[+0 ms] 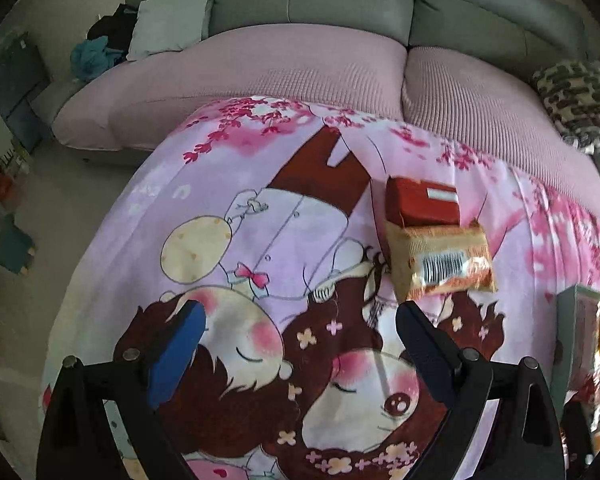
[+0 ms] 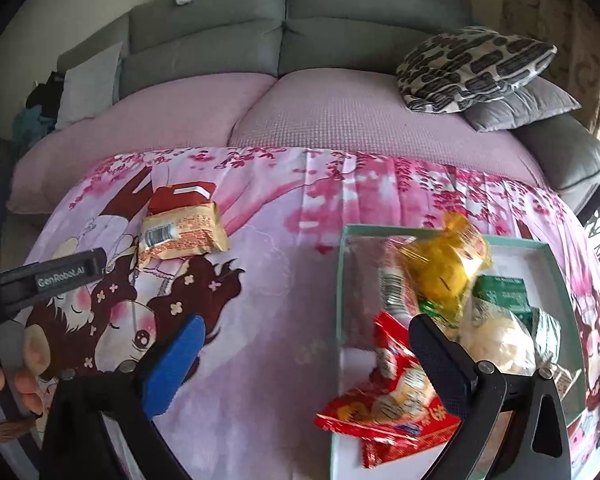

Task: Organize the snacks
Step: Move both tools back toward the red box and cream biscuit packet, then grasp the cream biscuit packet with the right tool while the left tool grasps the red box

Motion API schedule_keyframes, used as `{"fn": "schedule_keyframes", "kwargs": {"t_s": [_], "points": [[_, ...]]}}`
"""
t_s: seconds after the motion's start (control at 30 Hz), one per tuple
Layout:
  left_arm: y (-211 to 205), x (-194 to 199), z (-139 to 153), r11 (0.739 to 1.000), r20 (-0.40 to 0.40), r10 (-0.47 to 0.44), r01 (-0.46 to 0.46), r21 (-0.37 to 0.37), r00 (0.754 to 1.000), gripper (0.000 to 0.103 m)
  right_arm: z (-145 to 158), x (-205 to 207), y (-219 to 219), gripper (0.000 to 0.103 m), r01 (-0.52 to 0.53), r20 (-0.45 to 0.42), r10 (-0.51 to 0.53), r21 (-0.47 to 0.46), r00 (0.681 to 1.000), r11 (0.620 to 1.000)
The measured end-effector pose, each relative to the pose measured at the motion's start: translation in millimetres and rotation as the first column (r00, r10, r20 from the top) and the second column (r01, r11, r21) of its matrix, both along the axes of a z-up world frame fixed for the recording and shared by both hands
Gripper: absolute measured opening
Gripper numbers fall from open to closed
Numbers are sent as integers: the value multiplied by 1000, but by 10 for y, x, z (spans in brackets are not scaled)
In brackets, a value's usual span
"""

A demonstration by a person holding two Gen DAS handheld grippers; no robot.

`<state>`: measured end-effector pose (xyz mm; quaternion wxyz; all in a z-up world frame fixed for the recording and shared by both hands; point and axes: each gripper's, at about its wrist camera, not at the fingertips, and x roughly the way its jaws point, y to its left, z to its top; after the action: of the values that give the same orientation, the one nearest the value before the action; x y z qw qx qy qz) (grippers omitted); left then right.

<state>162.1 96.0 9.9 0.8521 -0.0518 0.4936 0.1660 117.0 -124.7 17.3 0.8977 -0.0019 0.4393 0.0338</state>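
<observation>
Left wrist view looks down on a counter covered in a pink cartoon cloth (image 1: pixel 228 216), with a sofa (image 1: pixel 312 4) behind it. The left gripper (image 1: pixel 300 320) has its jaws wide apart and nothing between them, hanging above the cloth. Just past its right finger lies a tan snack packet (image 1: pixel 440 258), barcode side up, touching a red packet (image 1: pixel 422 202) behind it. At the right edge only a sliver of the pale green box (image 1: pixel 578 332) shows, and something yellow there is too blurred to make out.

Right wrist view gives the box (image 2: pixel 342 280) properly: it sits on the cloth, well apart from the tan packet (image 2: pixel 184 232) and red packet (image 2: pixel 178 196). The right gripper (image 2: pixel 304 336) is spread open too, empty, with its right finger over the box. Inside the box there's a yellow bag (image 2: pixel 446 268), motion-smeared, a red wrapper (image 2: pixel 388 400) hanging over the near rim, a whitish bag (image 2: pixel 496 336) and a dark green pack (image 2: pixel 500 294), partly hidden. The other gripper pokes in at the left, with a bit of a hand (image 2: pixel 4 380) cut off by the frame.
</observation>
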Motion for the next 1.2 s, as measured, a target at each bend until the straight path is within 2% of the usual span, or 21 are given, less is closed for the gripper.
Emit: {"fn": "schedule_keyframes", "kwargs": {"t_s": [0.23, 0.33, 0.43, 0.53, 0.73, 0.83, 1.2], "points": [[148, 95, 0, 996, 31, 3, -1, -85, 1000, 96, 43, 206, 302, 103, -75, 9, 75, 21, 997, 997], [220, 172, -34, 995, 38, 12, -8, -96, 999, 96, 11, 342, 449, 103, -109, 2, 109, 40, 994, 993], [315, 274, -136, 994, 0, 23, -23, -107, 1000, 96, -62, 485, 589, 103, -135, -9, 135, 56, 991, 989], [398, 370, -188, 994, -6, 29, -29, -106, 1000, 96, -117, 609, 712, 103, -158, -13, 160, 67, 987, 985], [567, 471, -327, 992, -40, 53, -57, -111, 998, 96, -258, 827, 962, 103, -212, -39, 214, 48, 976, 976], [621, 514, -415, 985, -59, 60, -69, -158, 996, 96, -323, 910, 1032, 103, -220, -54, 222, 51, 973, 974], [620, 577, -477, 988, -63, 70, -78, -136, 996, 96, -549, 1137, 1232, 103, -239, -99, 242, 34, 965, 970]]}}
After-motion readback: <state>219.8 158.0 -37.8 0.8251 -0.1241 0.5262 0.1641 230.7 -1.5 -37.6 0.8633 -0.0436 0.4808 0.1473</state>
